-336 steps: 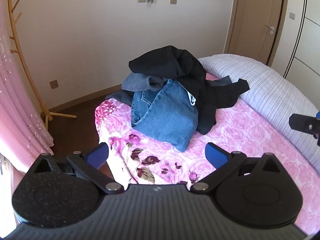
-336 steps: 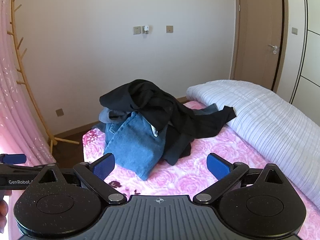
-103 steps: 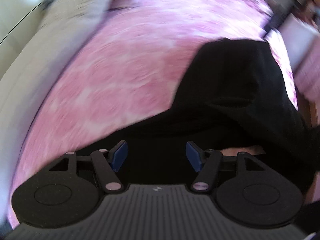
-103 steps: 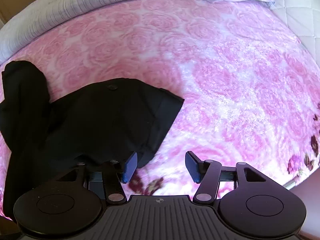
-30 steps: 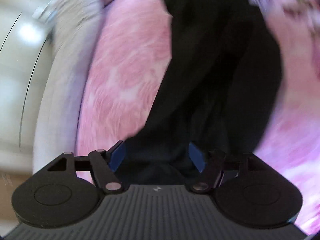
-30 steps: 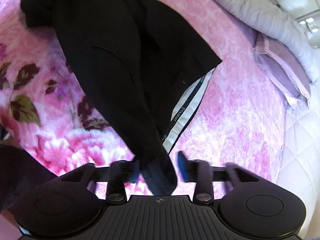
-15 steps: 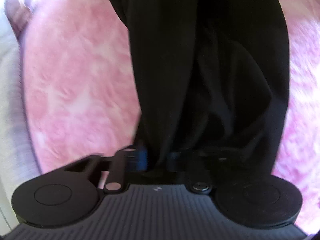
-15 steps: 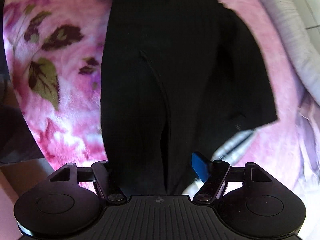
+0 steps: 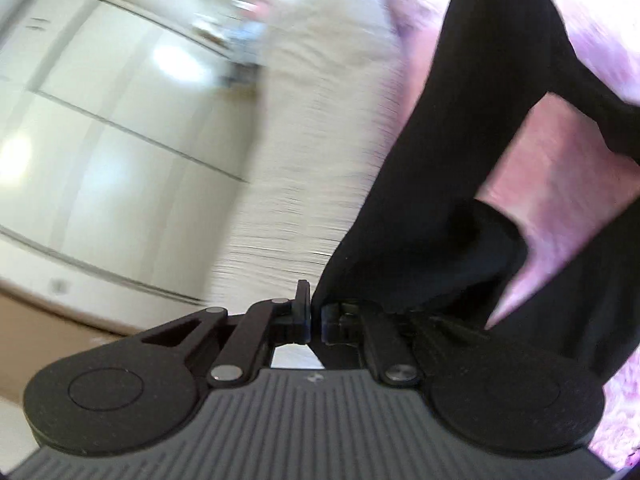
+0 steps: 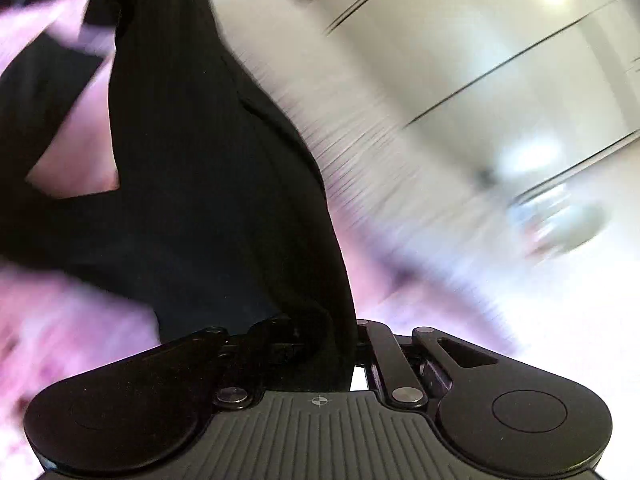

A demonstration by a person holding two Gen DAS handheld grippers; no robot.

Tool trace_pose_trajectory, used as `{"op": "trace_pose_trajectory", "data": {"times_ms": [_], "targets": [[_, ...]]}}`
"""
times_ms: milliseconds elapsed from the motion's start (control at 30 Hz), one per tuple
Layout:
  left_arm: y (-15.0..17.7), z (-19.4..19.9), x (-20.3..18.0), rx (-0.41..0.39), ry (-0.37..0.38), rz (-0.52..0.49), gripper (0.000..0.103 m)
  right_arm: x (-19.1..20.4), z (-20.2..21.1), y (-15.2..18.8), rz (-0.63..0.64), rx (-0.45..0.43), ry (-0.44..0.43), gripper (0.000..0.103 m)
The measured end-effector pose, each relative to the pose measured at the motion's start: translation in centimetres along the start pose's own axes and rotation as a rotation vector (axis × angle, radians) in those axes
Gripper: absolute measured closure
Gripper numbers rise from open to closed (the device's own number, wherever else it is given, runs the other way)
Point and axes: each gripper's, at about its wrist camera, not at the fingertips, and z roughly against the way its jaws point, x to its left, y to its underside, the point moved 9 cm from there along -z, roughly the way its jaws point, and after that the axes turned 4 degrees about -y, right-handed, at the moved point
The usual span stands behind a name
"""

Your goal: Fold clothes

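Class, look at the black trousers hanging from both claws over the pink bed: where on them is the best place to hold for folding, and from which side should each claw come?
Grip the black trousers at their top edge, one claw at each outer end, coming from above. The left claw and right claw are shut on that edge, so the legs hang straight over the pink bed.

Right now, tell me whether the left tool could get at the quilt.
Probably not. The left tool is shut on the black garment, which hangs from it over the pink bed. The white quilt lies beyond with nothing across it, but the tool would have to let go first.
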Motion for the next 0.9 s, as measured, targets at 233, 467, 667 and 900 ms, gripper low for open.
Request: {"op": "trace_pose_trajectory", "data": {"times_ms": [233, 467, 667, 900], "targets": [[3.1, 14.8, -9.7, 0.093, 0.209, 0.001, 0.1, 3.5, 8.0, 2.8, -0.012, -0.035, -0.025, 0.098], [6.5, 21.8, -35.1, 0.372, 0.799, 0.21, 0.097, 20.7, 9.8, 19.9, -0.009, 0.443, -0.39, 0.098], [9.0, 21.3, -38.2, 0.512, 0.926, 0.295, 0.085, 24.5, 10.2, 24.0, 0.104, 0.643, -0.524, 0.05], [11.5, 7.2, -26.3, 0.478, 0.615, 0.382, 0.062, 20.2, 7.2, 22.2, -0.113, 0.672, -0.662, 0.043]]}}
